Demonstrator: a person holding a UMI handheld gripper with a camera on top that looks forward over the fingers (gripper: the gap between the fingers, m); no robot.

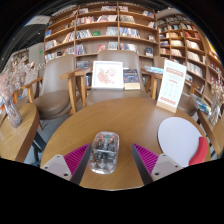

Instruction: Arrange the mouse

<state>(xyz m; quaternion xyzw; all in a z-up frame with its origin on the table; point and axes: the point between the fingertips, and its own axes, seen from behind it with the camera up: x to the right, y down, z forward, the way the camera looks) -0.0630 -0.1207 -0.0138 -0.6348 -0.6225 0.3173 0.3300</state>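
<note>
A clear, see-through mouse (pixel 104 151) lies on the round wooden table (pixel 120 118). It sits between my two fingers, nearer the left one, with a gap showing at each side. My gripper (pixel 110 162) is open, its magenta pads (pixel 72 159) spread wide on both sides of the mouse. A white round mouse pad (pixel 178 139) lies on the table to the right, beyond the right finger.
A red object (pixel 200 150) lies at the pad's right edge. A standing book display (pixel 108 74) and a sign card (pixel 171 85) stand at the table's far side. Wooden chairs (pixel 78 88) and bookshelves (pixel 100 30) are behind. A vase with flowers (pixel 12 85) stands left.
</note>
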